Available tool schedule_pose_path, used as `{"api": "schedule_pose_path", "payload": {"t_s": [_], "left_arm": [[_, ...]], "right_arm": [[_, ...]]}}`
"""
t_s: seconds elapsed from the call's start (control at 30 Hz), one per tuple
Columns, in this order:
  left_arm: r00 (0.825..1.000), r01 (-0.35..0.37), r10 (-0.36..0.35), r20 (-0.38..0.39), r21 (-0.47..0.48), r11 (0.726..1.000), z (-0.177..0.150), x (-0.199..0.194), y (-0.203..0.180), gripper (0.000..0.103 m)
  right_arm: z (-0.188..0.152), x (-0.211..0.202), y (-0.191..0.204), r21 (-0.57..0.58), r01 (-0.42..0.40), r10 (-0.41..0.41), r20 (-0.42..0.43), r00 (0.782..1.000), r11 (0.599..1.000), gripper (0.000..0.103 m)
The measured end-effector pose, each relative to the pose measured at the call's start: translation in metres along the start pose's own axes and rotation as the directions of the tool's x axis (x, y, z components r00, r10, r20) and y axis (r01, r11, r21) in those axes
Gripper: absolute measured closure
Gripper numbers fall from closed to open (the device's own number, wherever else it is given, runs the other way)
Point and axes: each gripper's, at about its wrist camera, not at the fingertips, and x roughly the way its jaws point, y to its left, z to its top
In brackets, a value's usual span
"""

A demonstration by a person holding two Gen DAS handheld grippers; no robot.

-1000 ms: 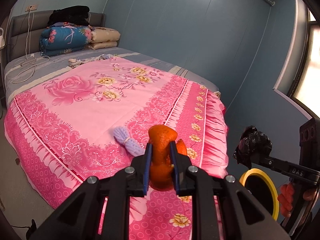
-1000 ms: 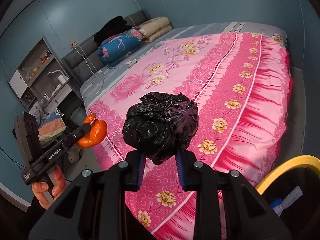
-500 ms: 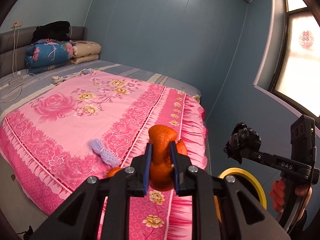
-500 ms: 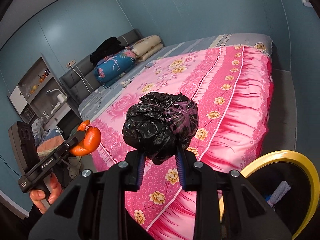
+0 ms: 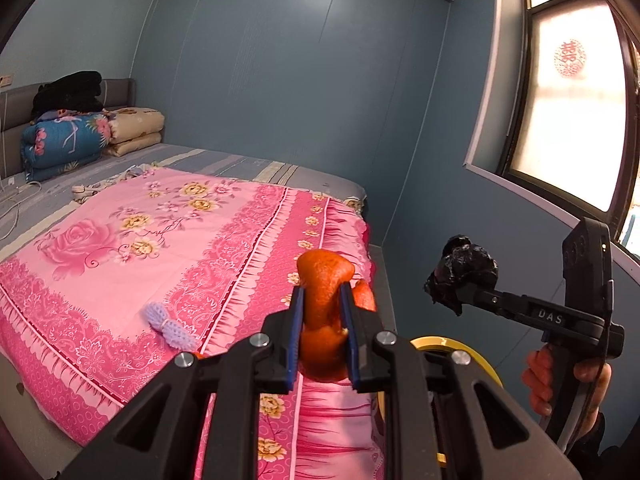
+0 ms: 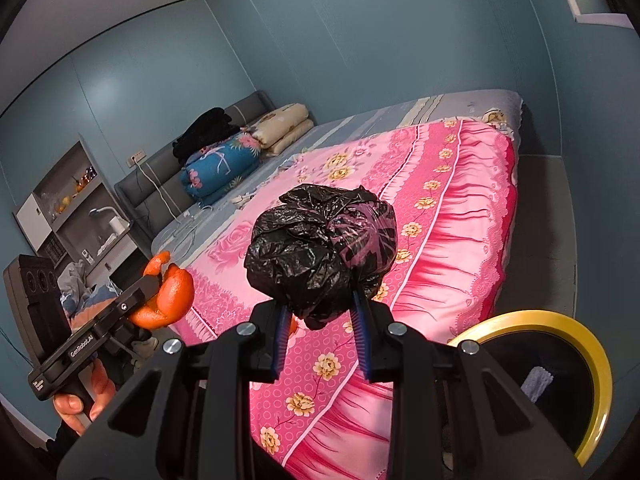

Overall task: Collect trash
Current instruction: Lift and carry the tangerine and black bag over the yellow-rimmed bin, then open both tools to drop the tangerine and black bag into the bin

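Left gripper [image 5: 320,304]: up in the air past the foot corner of the bed, pointing along the bed toward the headboard; fingers [image 5: 297,320] pinched in on the orange peel [image 5: 323,280], only the peel's width between the blue pads
Orange peel: standing upright between the pads, curled top poking above the tips; in the right wrist view it shows again at far left, clamped in the other tool
Left hand [image 6: 86,394]: wrapped round the grip low at the left edge of the right wrist view; handle tilted, nose aimed up and to the right
Right gripper [image 6: 320,312]: also airborne, just off the bed's side; fingers [image 6: 362,320] closed against the black bag [image 6: 320,248], gripping its lower part
Black bag: a crumpled ball bulging well above the tips, clear of the bedspread
Right hand [image 5: 568,380]: fist on the handle at the right edge of the left wrist view; tool held about level, nose pointing left
Bin [image 6: 596,360]: yellow-rimmed, on the floor just beside the bed's foot corner; below and right of the bag; a pale scrap lies inside
Bed [image 5: 120,240]: pink floral spread hanging over the edge; a lilac knitted bow [image 5: 170,326] lies near the foot edge
Open room: a grey floor strip between bed and blue wall; the two tools well apart
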Motion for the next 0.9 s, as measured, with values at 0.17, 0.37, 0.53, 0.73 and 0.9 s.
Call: {"api": "schedule_pose_path", "payload": {"t_s": [0.17,0.37,0.53,0.73,0.9], "left_arm": [[0.999,0.034,-0.034,-0.003,0.024,0.999,-0.001,0.003,-0.017,0.086],[0.995,0.102,-0.1,-0.028,0.056,0.993,-0.006,0.019,-0.039,0.086],[0.986,0.159,-0.154,-0.07,0.077,0.984,-0.013,0.039,-0.058,0.086],[0.965,0.231,-0.219,-0.145,0.077,0.97,-0.032,0.074,-0.084,0.086],[0.951,0.251,-0.232,-0.205,0.076,0.965,-0.051,0.099,-0.099,0.086]], "right_arm": [[-0.001,-0.015,-0.012,0.03,0.045,-0.046,0.017,0.999,0.999,0.076],[-0.005,-0.033,-0.031,0.084,0.115,-0.119,0.034,0.992,0.99,0.076],[-0.012,-0.05,-0.047,0.119,0.182,-0.189,0.048,0.981,0.976,0.076],[-0.018,-0.053,-0.074,0.186,0.24,-0.249,0.026,0.968,0.953,0.076],[-0.024,-0.049,-0.093,0.207,0.275,-0.283,0.008,0.959,0.939,0.075]]}}
